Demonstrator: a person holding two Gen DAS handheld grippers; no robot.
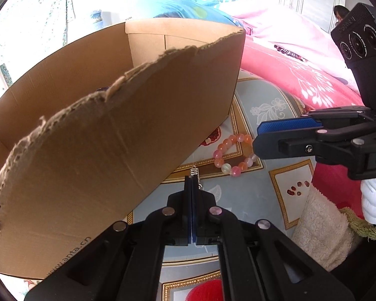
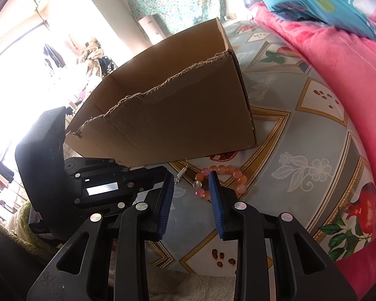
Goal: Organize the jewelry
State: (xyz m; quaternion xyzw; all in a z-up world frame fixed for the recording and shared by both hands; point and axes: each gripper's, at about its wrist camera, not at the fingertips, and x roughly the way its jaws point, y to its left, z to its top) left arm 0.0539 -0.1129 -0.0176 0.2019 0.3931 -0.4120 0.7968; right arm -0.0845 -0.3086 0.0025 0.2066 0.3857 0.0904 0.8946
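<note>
My left gripper [image 1: 191, 178] is shut, and a small silver chain piece [image 1: 194, 171] sticks out past its tips, pinched between the pads. This happens just above the patterned sheet [image 1: 263, 190], right at the near wall of a torn-rimmed cardboard box [image 1: 107, 135]. A pink and orange bead bracelet [image 1: 234, 154] lies on the sheet to the right of it. My right gripper [image 2: 191, 180] stands open over the bracelet [image 2: 220, 178] with nothing between its blue pads. In the right wrist view the silver piece [image 2: 181, 173] shows at the left gripper's tip [image 2: 170, 175].
The box [image 2: 178, 115] stands open-topped on the bed. A pink blanket [image 2: 338, 75] and blue bedding [image 2: 313, 2] pile up to the right. A cream fluffy cloth [image 1: 320, 228] lies near the front edge, and a white-gloved hand [image 1: 373, 200] holds the right gripper.
</note>
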